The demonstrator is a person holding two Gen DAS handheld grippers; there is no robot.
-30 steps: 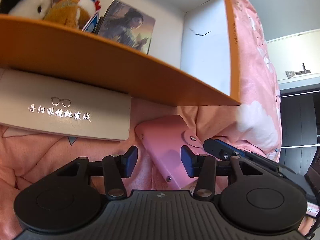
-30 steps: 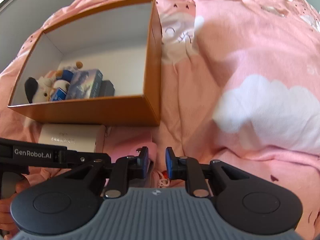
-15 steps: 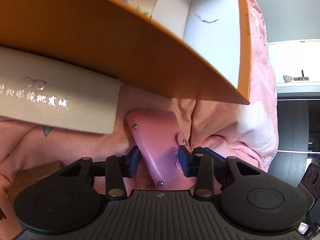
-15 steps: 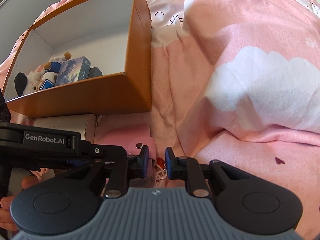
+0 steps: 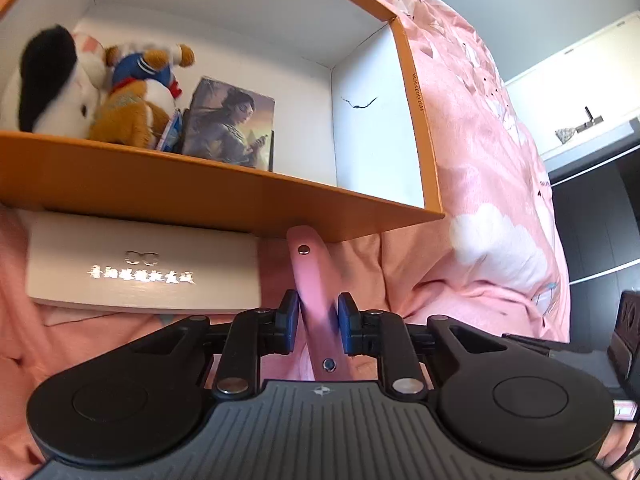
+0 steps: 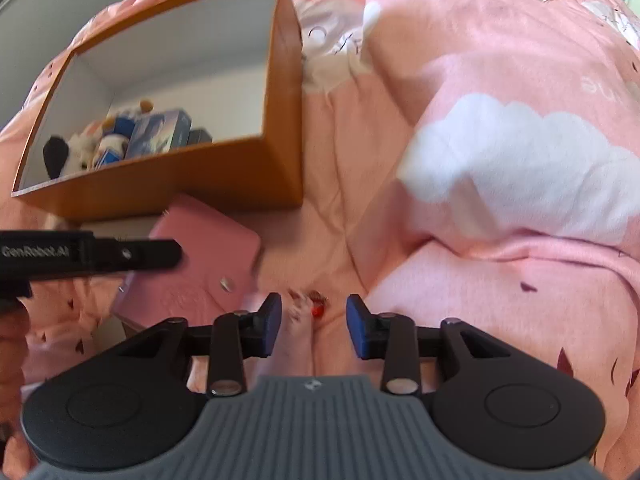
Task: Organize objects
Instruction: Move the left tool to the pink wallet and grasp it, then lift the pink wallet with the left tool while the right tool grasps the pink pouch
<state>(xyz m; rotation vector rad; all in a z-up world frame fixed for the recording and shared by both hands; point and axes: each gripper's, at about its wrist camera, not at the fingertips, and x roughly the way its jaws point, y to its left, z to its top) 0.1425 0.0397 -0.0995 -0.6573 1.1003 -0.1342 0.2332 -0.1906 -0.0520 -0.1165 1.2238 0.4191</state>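
Note:
A pink snap wallet (image 5: 318, 280) stands edge-on between the pads of my left gripper (image 5: 318, 320). The jaws are closing and the pads press its two faces. In the right wrist view the wallet (image 6: 200, 264) tilts up off the bedspread, under the left gripper's black body (image 6: 88, 254). My right gripper (image 6: 314, 308) points down at the bed, jaws opening. A small red bead charm (image 6: 318, 311) lies between its fingers, untouched. Behind stands the orange box (image 5: 240, 196), white inside, holding plush toys (image 5: 120, 100) and a picture box (image 5: 228, 124).
A white glasses case (image 5: 140, 268) lies against the orange box's (image 6: 160, 184) near wall, left of the wallet. The pink cloud-print bedspread (image 6: 500, 160) bulges up at the right. Dark furniture (image 5: 592, 240) and a grey wall stand beyond the bed.
The left jaws closed on the pink wallet and raised it, turning it edge-up. The right jaws, shut at the charm before, have spread apart.

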